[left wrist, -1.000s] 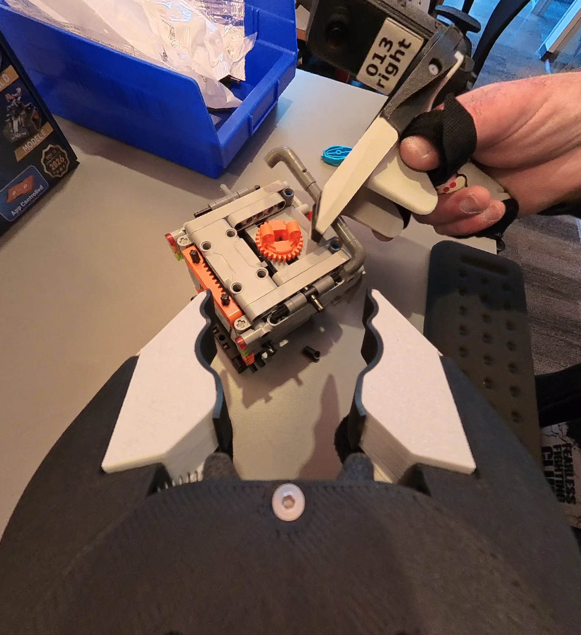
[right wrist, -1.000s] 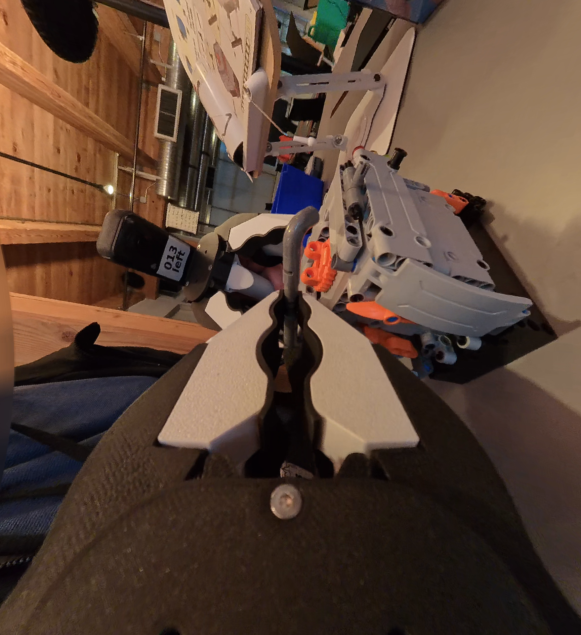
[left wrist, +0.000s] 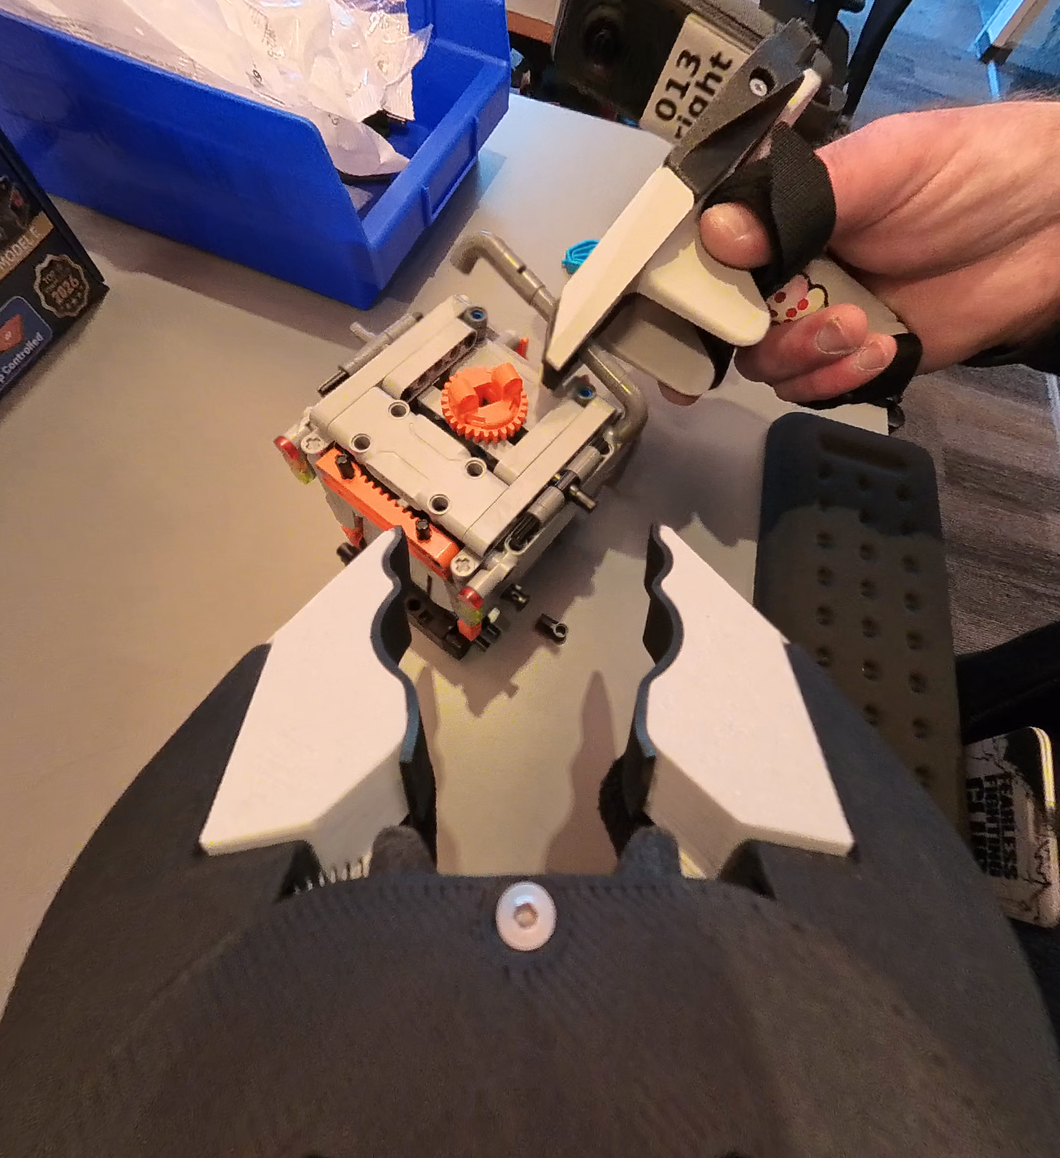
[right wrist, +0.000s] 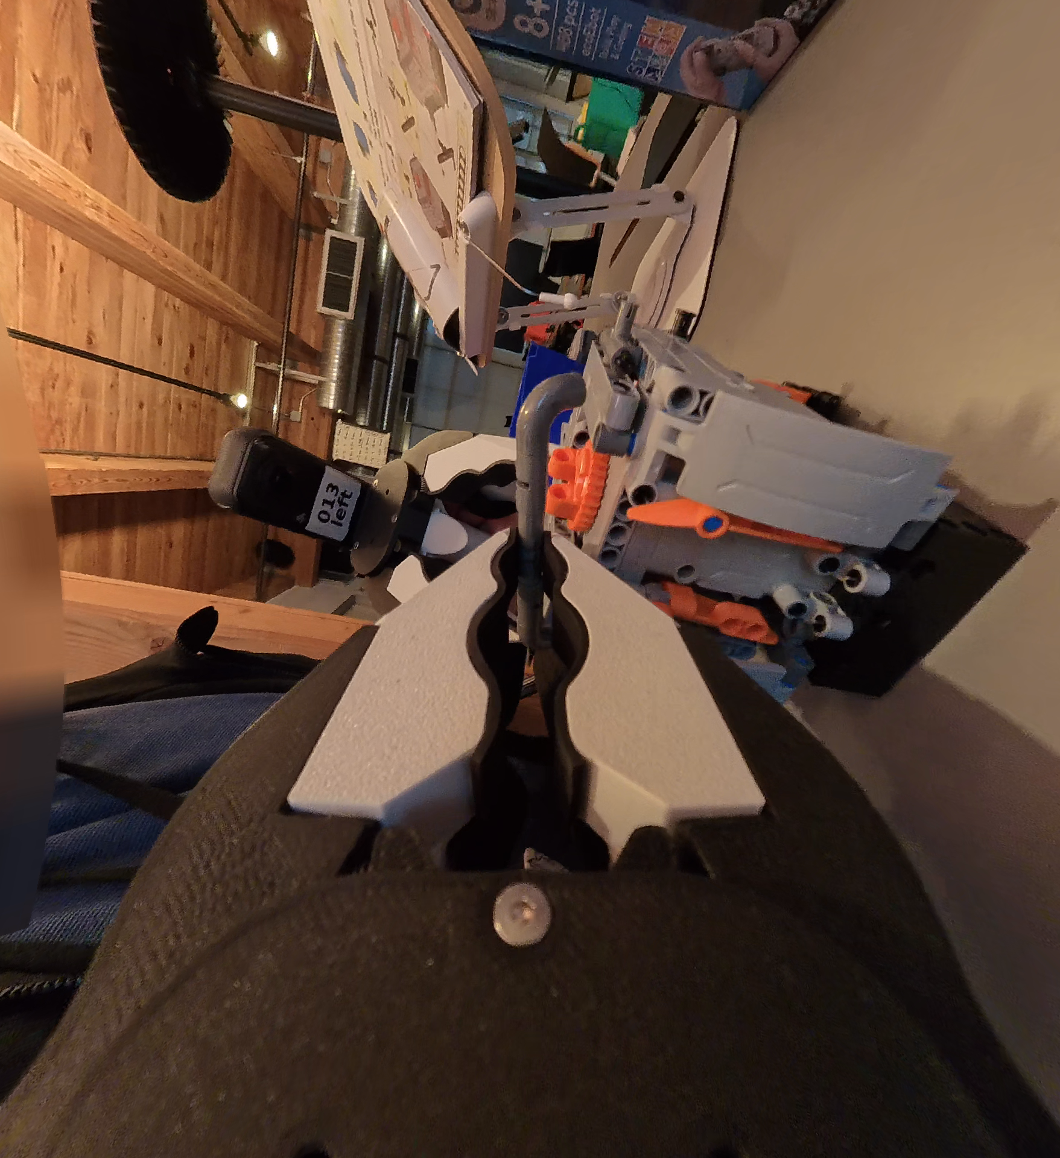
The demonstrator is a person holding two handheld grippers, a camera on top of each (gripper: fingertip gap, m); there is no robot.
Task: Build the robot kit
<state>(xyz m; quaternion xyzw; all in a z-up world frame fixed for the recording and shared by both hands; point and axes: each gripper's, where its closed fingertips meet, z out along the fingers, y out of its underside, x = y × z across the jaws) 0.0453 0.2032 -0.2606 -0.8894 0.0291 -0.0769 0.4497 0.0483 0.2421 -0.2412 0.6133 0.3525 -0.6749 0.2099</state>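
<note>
A grey and orange brick-built block (left wrist: pixel 452 464) with an orange gear (left wrist: pixel 483 401) on top stands on the grey table (left wrist: pixel 107 532). A bent grey tube (left wrist: pixel 514 269) runs along its far right side. My left gripper (left wrist: pixel 524 551) is open and empty, its left finger close beside the block's near corner. My right gripper (right wrist: pixel 530 567) is shut on the grey tube (right wrist: pixel 530 451) next to the block (right wrist: pixel 765 489). It also shows in the left wrist view (left wrist: pixel 555 370), held by a hand (left wrist: pixel 928 238).
A blue bin (left wrist: pixel 214 156) with clear plastic bags stands behind the block. A dark printed box (left wrist: pixel 7 282) is at the left. A black perforated pad (left wrist: pixel 853 576) lies at the right. A small black pin (left wrist: pixel 552 626) lies near the block. A booklet on a stand (right wrist: pixel 414 144) is beyond. Left tips to right tips: about 5 cm.
The block has been lifted and tilted a little with the tube in my right gripper. My left gripper has come slightly closer to the block's near corner.
</note>
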